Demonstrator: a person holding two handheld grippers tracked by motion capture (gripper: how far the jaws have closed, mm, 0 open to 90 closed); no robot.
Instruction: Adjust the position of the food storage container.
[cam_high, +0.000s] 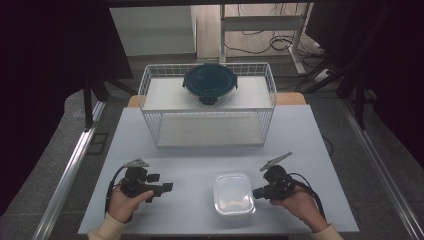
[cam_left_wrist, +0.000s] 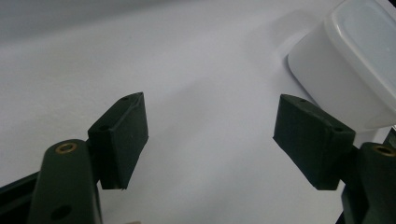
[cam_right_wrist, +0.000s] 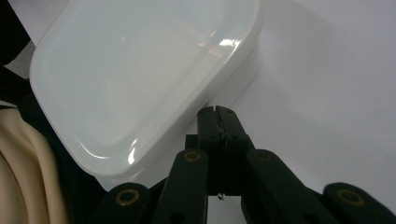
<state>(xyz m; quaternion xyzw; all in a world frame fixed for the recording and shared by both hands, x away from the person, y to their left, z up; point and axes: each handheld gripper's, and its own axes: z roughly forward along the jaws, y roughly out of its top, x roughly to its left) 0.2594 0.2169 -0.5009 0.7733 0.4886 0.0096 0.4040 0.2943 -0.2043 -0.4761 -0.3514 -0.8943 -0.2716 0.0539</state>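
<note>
Table (cam_high: 200, 165), white and rectangular, carries everything in the high view. A white lidded container (cam_high: 233, 194) sits on its near part, between the two hands. The left gripper (cam_high: 162, 189) lies well to the container's left, held low by the left hand (cam_high: 125, 202), its jaws pointing toward the container and standing apart with nothing between them. The right gripper (cam_high: 256, 193) is just beside the container's right wall, in the right hand (cam_high: 295, 202); its jaws are pressed together, tips at or almost at the wall, though contact cannot be told from here. At the far side of the table stands a white wire basket (cam_high: 207, 105), and on its upper shelf rests a round glass bowl with a dark blue lid (cam_high: 210, 82).

In the left gripper view the left gripper (cam_left_wrist: 210, 135) shows both black pads wide apart over bare table (cam_left_wrist: 187, 56). The white lidded container (cam_left_wrist: 345, 70) sits beyond the pad on the picture's right, apart from it.

In the right gripper view the right gripper (cam_right_wrist: 218, 112) has its jaws closed flat on each other, holding nothing. Their tips sit just beside the lower wall of the white lidded container (cam_right_wrist: 140, 79), which lies close ahead and to the picture's left, its translucent lid on. A cream sleeve (cam_right_wrist: 18, 172) shows at the left edge.
</note>
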